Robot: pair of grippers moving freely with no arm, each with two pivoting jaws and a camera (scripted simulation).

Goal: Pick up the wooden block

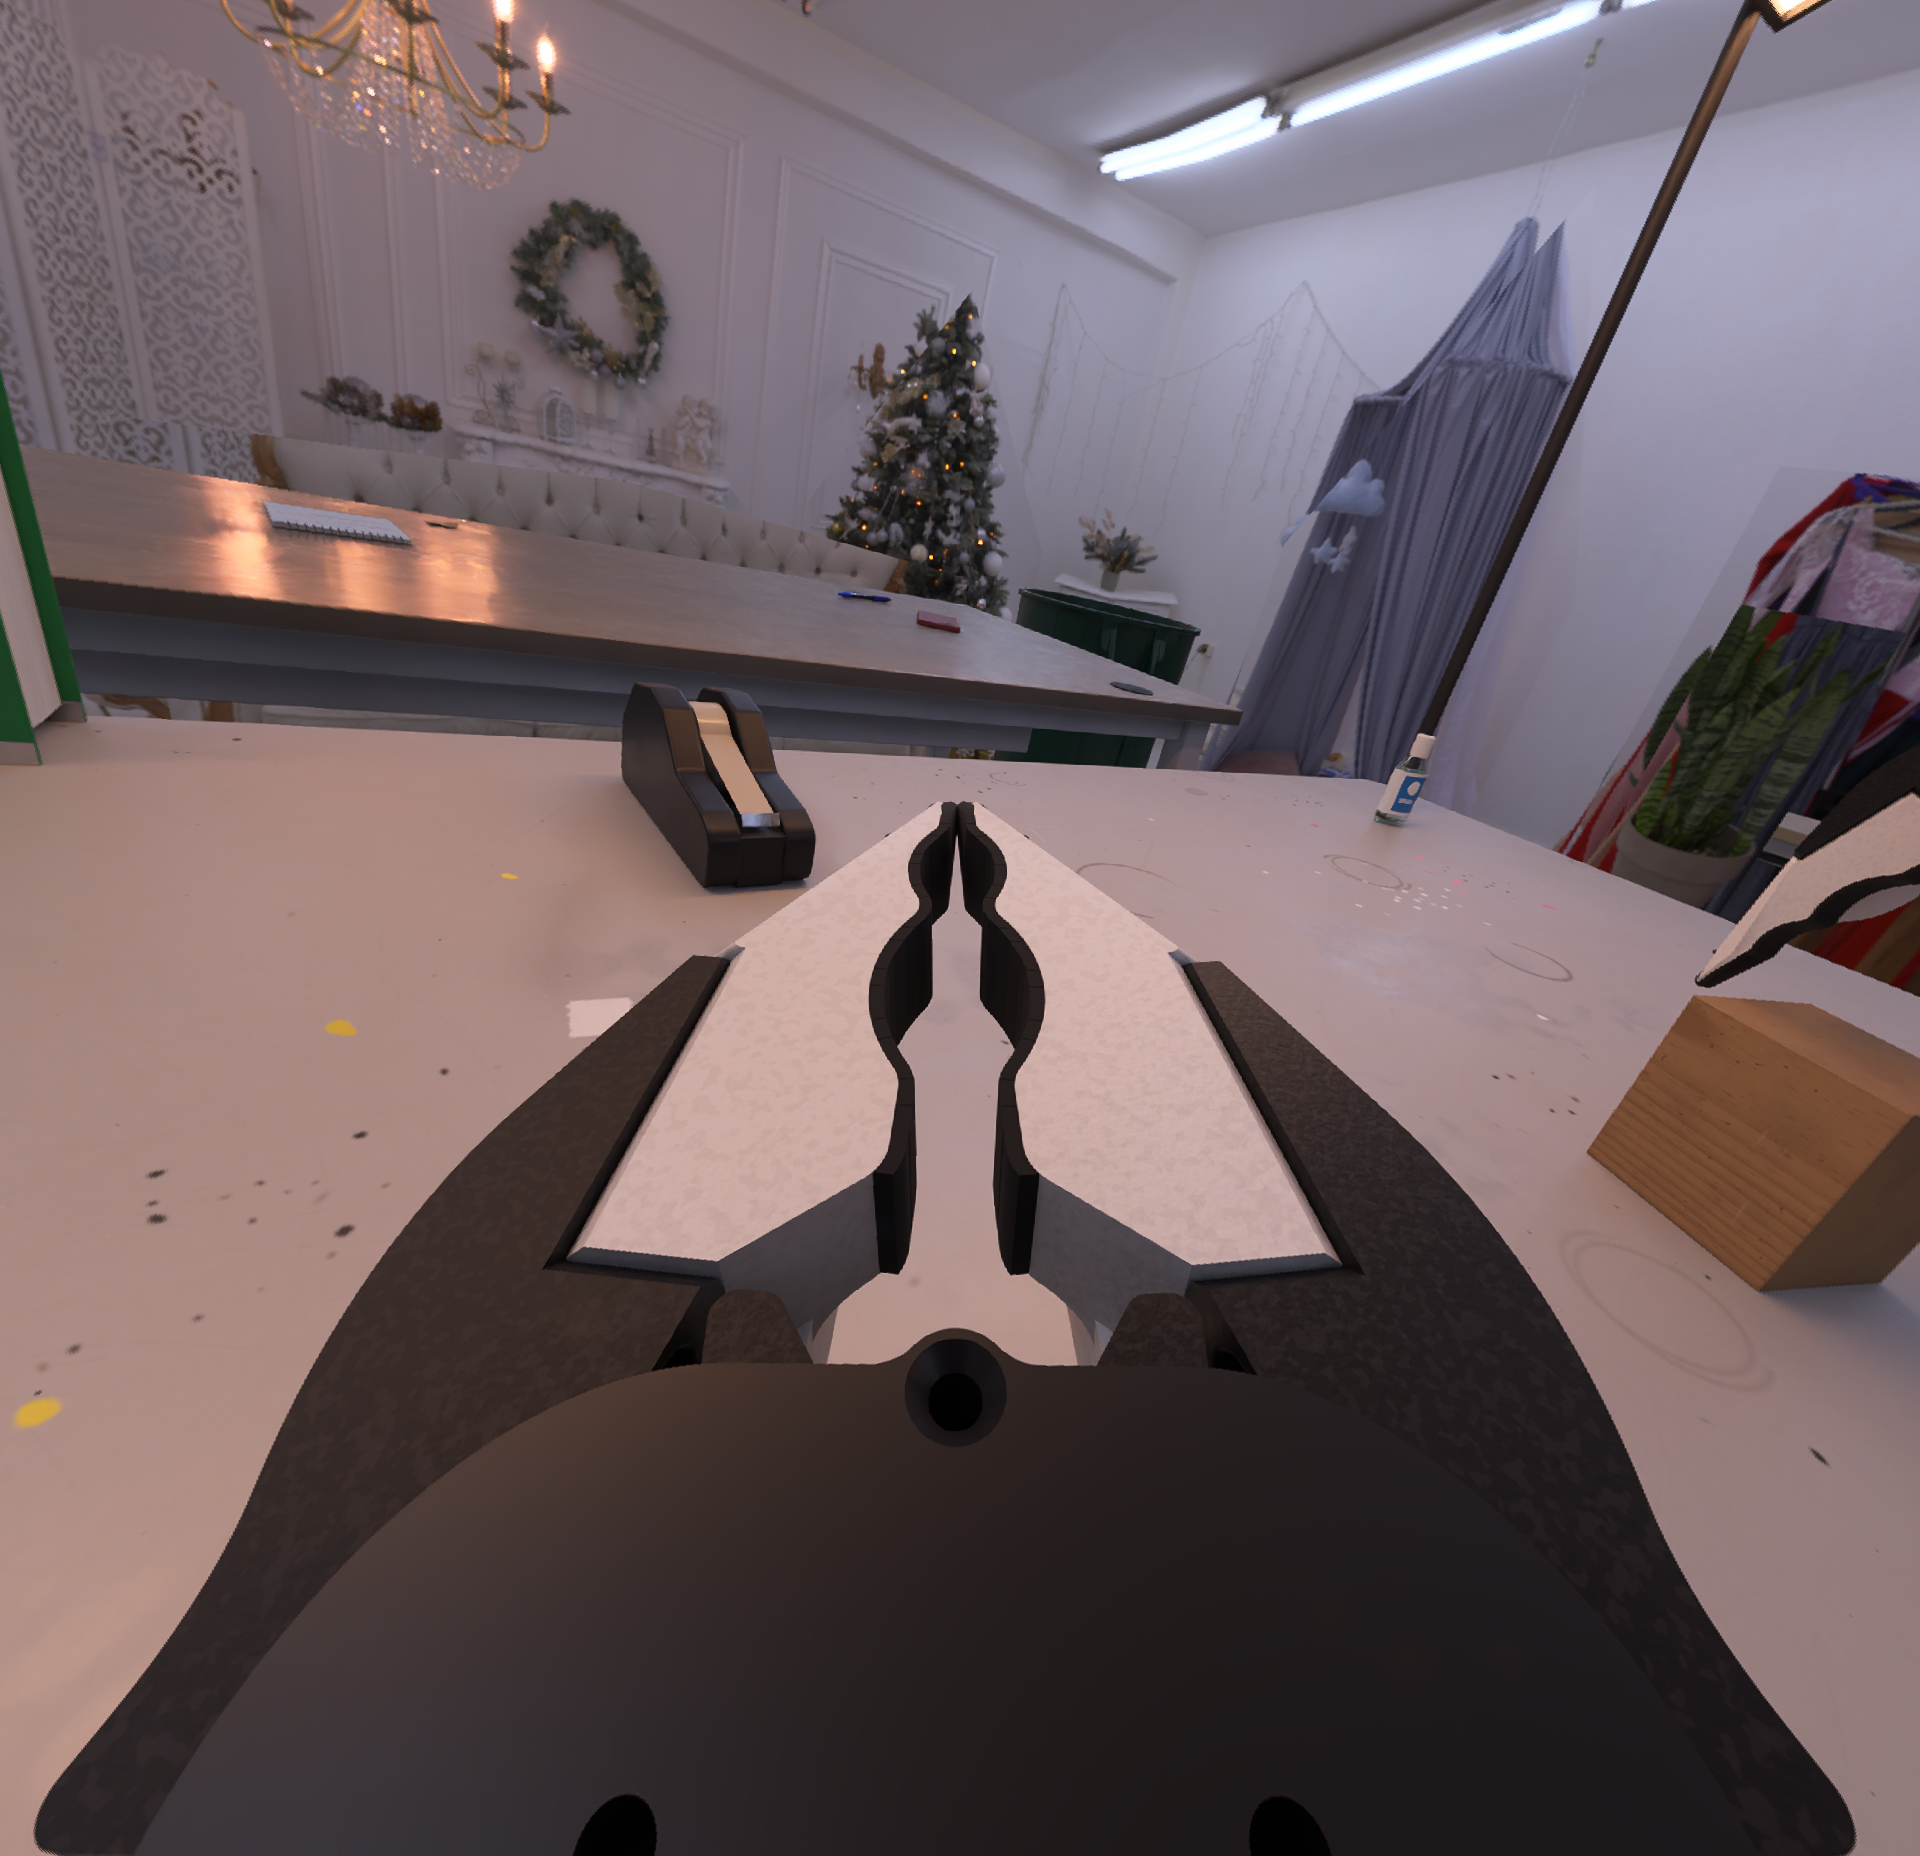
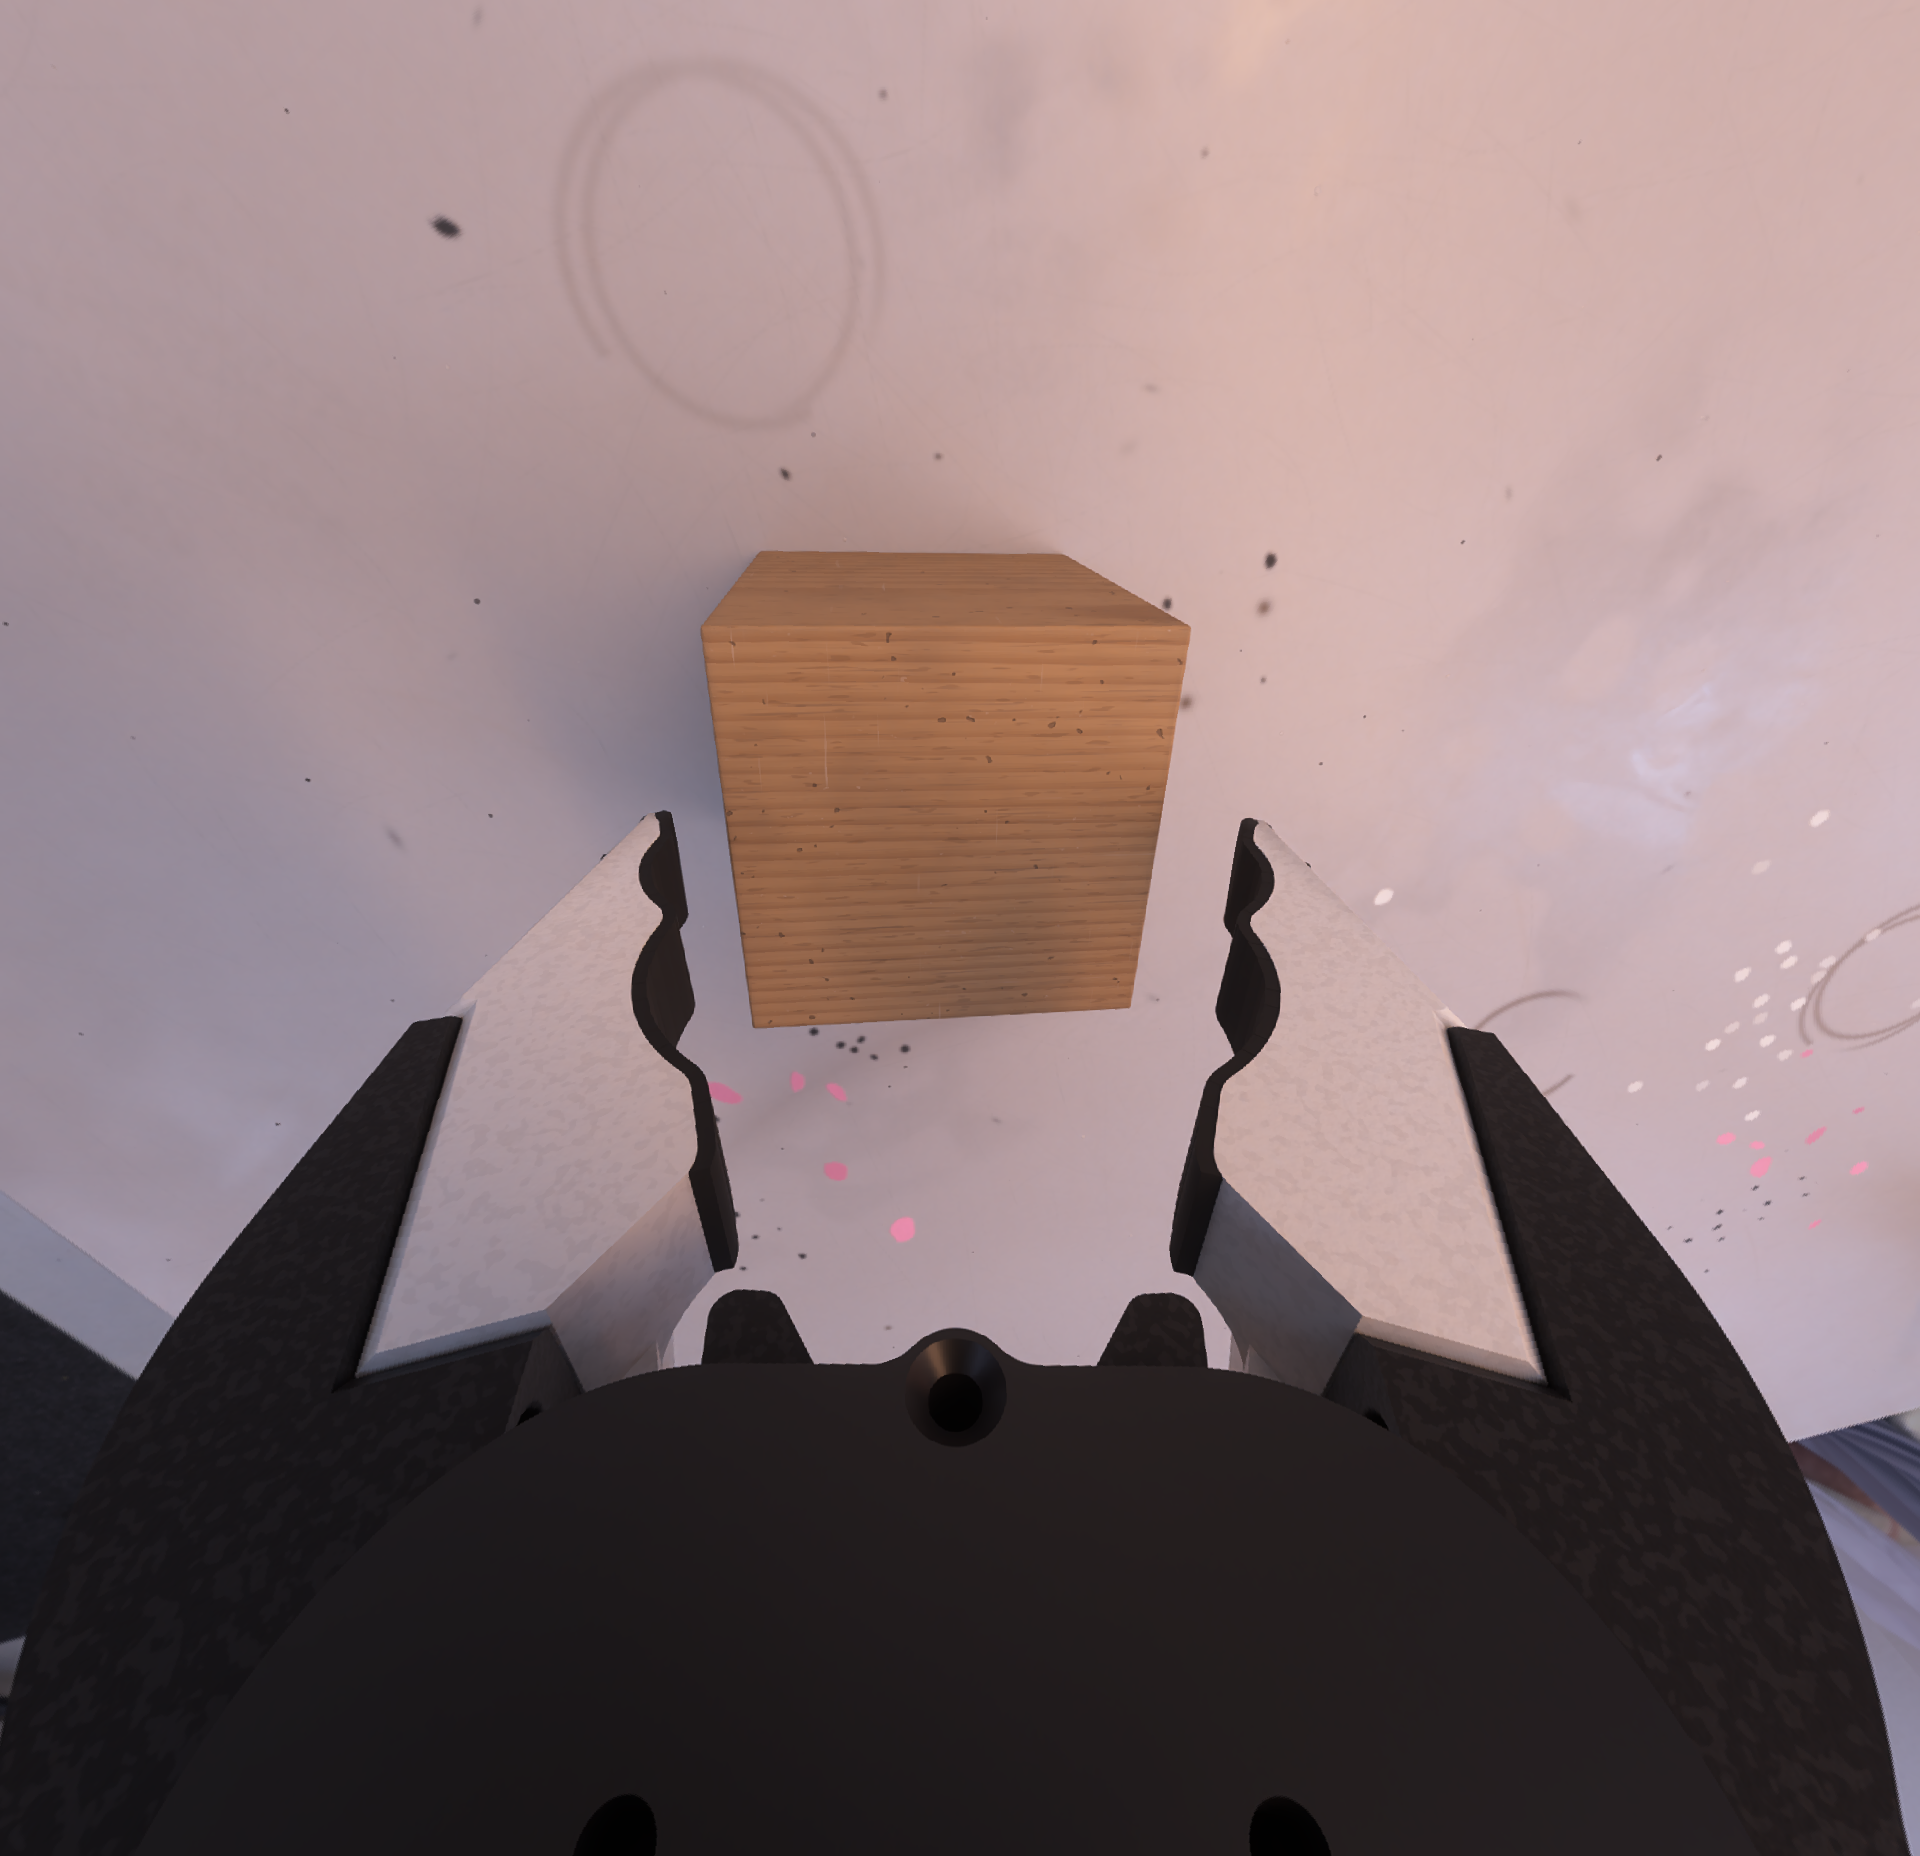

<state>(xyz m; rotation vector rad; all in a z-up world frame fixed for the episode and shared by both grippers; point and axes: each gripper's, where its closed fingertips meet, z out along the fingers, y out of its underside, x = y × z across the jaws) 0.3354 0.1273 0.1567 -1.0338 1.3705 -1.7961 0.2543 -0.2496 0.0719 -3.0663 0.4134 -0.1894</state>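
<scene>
Two claws over a paint-flecked white surface (image 1: 312, 975), one closed and idle, one spread above the wooden block.

Far left in the left wrist view, a black tape dispenser (image 1: 715, 796) sits on the surface, ahead and just left of the left claw (image 1: 957, 811), whose wavy-edged fingers meet at the tips with nothing between them. Farther right, a small clear bottle (image 1: 1403, 780) stands near the surface's far edge, and the wooden block (image 1: 1766, 1131) rests on the surface at the right side, with one finger of the right claw (image 1: 1808, 913) hovering just above it. In the right wrist view, the right claw (image 2: 954, 819) is open wide and empty, looking down on the block (image 2: 943, 798), which lies centred between the two fingertips, clear of both.
</scene>
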